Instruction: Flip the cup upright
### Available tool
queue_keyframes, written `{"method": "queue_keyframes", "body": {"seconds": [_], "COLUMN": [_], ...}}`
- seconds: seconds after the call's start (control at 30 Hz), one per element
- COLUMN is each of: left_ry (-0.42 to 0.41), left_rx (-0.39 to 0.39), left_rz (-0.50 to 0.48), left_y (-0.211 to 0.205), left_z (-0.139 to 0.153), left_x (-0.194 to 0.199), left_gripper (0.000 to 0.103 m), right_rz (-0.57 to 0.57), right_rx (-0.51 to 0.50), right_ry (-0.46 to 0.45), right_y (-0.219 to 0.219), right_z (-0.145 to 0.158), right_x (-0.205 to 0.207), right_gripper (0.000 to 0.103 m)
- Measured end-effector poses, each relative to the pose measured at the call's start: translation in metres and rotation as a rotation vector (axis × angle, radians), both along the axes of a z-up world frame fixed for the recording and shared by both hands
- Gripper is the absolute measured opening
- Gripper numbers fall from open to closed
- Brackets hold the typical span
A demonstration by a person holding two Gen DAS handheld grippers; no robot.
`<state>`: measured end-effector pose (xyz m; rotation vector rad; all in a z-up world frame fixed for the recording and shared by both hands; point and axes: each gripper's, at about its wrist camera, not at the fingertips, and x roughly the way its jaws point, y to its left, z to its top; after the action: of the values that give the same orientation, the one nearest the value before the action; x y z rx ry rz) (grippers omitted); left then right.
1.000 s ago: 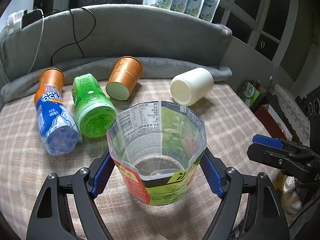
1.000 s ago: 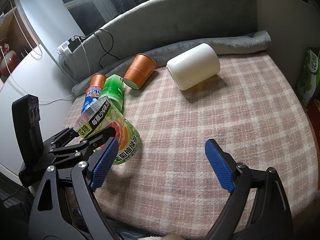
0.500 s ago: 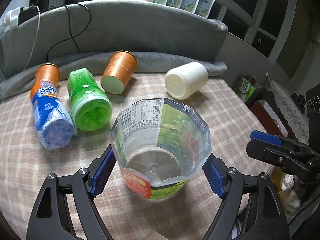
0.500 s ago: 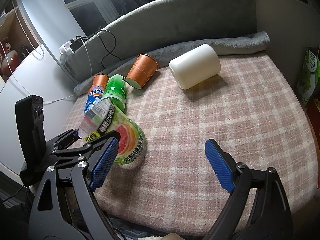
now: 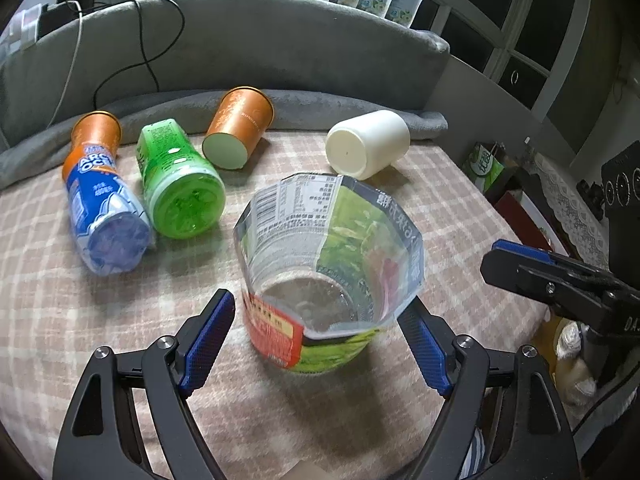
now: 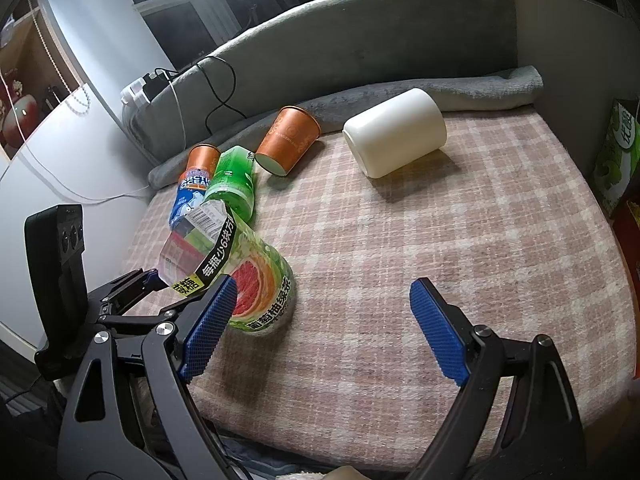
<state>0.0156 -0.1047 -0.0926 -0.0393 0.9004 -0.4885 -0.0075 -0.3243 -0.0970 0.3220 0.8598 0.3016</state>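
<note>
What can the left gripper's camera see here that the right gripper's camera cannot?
Only the left wrist view looks down into the cut-open bottle cup, showing its open top, clear bottom and the barcode panel inside. It also shows the left gripper open, its pads beside the cup without squeezing it.

Only the right wrist view shows the cup's grapefruit picture on the outside, and the right gripper open over bare blanket.

Both show the white cup, orange paper cup and green bottle cup lying on their sides.

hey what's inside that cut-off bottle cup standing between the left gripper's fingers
Nothing shows inside the cup: through its open top, only the clear ribbed bottom and the label's inner side. The near inner wall is covered by its own rim. The left gripper is open around it.
</note>
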Motion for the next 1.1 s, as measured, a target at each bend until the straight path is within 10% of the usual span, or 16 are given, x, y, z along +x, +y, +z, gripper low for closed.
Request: {"method": "queue_keyframes", "body": {"seconds": [0.43, 1.1], "left_ry": [-0.015, -0.282], "left_rx": [-0.017, 0.000], "left_rz": [0.003, 0.277], "left_y": [0.022, 0.081], "left_z": [0.014, 0.064], "left_x": [-0.026, -0.051], "left_gripper": [0.083, 0.083], "right_rz": [-0.009, -0.132], "right_rx": [-0.024, -0.206], "right_ry": [-0.032, -0.203], "right_y": [0.005, 0.022], "right_z": [0.007, 0.036], "right_x": [-0.003, -0.013], "right_gripper": [0.091, 0.093]}}
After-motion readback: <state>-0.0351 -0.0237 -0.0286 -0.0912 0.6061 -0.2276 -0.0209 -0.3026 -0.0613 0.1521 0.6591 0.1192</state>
